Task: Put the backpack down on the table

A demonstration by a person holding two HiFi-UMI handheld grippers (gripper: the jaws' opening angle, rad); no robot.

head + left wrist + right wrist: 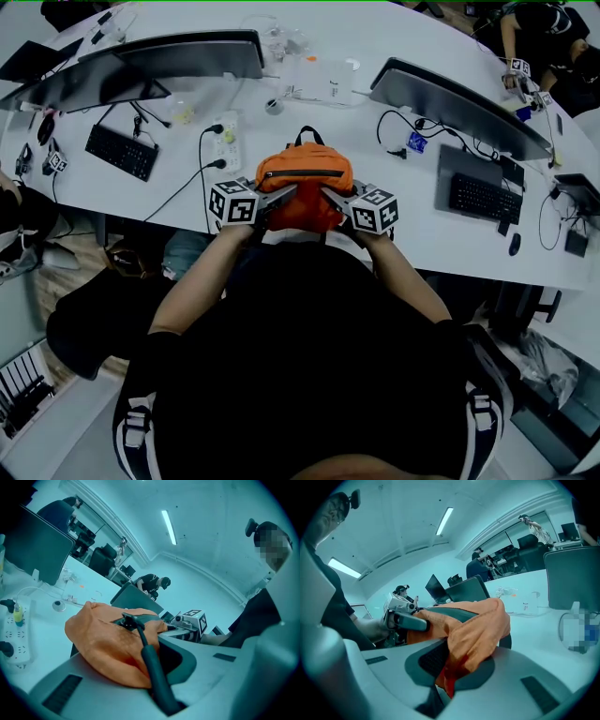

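Observation:
An orange backpack [305, 178] with a black top handle and dark straps hangs at the near edge of the white table [375, 131]. My left gripper [281, 199] is shut on its left side, pinching orange fabric [108, 644] and a black strap [152, 667]. From the other side my right gripper [330, 200] is shut on the orange fabric [473, 634] too. The two marker cubes flank the bag. Whether the bag's bottom touches the table is hidden.
On the table stand two monitors [202, 52] [459, 103], keyboards [122, 150] [483, 197], a white power strip [225, 141] with cables, and small items at the far middle. People sit at the far right [544, 37]. A black chair [103, 319] stands at the lower left.

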